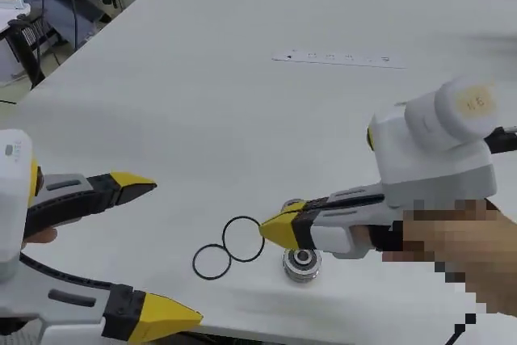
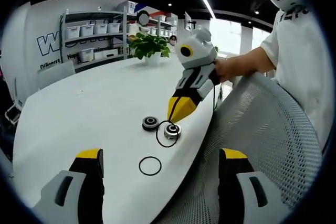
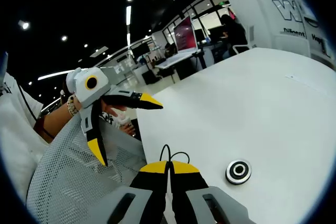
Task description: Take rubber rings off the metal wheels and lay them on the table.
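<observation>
The right gripper (image 1: 279,230) has its jaws pressed together on a rubber ring (image 1: 242,238), pinching its rim close to the table's (image 1: 242,103) near edge. A second ring (image 1: 212,262) lies flat just beside it. A metal wheel (image 1: 302,264) sits below the gripper's tips. The left gripper (image 1: 174,250) hovers nearby, jaws wide apart.

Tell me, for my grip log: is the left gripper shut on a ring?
No, the left gripper is wide open, and the nearest ring lies free in front of it.
</observation>
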### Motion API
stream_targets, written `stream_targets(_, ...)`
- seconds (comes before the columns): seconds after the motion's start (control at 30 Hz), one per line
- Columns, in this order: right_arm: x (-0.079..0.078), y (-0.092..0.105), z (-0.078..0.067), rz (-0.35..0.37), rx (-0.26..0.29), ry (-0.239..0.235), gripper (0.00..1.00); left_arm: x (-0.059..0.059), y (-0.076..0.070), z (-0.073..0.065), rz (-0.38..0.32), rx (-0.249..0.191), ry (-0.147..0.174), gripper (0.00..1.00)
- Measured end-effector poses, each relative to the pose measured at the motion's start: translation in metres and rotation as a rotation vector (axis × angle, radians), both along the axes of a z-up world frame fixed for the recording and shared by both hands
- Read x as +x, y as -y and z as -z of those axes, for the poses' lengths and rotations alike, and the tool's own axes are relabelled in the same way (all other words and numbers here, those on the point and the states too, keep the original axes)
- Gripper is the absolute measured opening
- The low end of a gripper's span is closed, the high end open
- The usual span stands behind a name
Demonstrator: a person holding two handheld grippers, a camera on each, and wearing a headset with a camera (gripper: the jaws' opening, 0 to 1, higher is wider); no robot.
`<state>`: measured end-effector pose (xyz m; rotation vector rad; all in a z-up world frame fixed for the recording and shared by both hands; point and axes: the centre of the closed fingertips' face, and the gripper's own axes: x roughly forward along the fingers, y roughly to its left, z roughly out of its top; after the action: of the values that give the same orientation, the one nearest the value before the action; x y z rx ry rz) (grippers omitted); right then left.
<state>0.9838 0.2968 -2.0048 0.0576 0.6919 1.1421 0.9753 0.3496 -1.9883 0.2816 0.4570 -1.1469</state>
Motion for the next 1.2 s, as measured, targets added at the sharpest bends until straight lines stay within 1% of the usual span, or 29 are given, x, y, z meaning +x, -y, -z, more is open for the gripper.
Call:
stream_targets(0.1,0.000,-0.004,0.012,-0.005,-0.030,0.012,0.00,0.000,-0.001,0.001,-0.005,-0.002,-0.010,0.89)
stream_targets(0.17,0.002,-0.004,0.017,-0.006,-0.043,0.015,0.00,0.001,-0.001,0.001,-0.011,0.000,-0.006,0.89)
stream_targets(0.2,0.002,-0.005,0.019,-0.006,-0.042,0.016,0.00,0.002,-0.002,0.001,-0.012,0.000,-0.003,0.89)
stream_targets(0.27,0.005,-0.006,0.019,0.007,-0.027,0.037,0.00,0.002,-0.002,0.001,-0.016,-0.002,-0.003,0.89)
stream_targets(0.33,0.007,-0.006,0.023,0.015,-0.040,0.056,0.00,0.002,-0.002,0.001,-0.015,0.000,-0.004,0.89)
stream_targets(0.53,0.004,-0.008,0.039,-0.002,-0.075,0.047,0.00,0.001,-0.002,0.003,-0.008,0.012,-0.006,0.88)
stream_targets(0.67,0.005,-0.009,0.046,-0.006,-0.104,0.062,0.00,0.002,-0.002,0.002,-0.012,0.005,-0.005,0.88)
stream_targets(0.73,0.008,-0.008,0.049,-0.003,-0.122,0.082,0.00,0.003,-0.003,0.002,-0.013,0.003,-0.006,0.88)
stream_targets(0.83,0.010,-0.006,0.053,0.001,-0.143,0.092,0.00,0.003,-0.003,0.003,-0.013,0.002,-0.008,0.87)
stream_targets(1.07,0.012,-0.004,0.061,0.012,-0.185,0.078,0.00,0.004,-0.004,0.004,-0.012,0.001,-0.012,0.87)
stream_targets(1.13,0.015,-0.003,0.061,0.018,-0.192,0.095,0.00,0.004,-0.004,0.005,-0.010,0.005,-0.011,0.86)
stream_targets(1.2,0.016,-0.001,0.062,0.019,-0.200,0.099,0.00,0.004,-0.004,0.004,-0.011,0.002,-0.008,0.86)
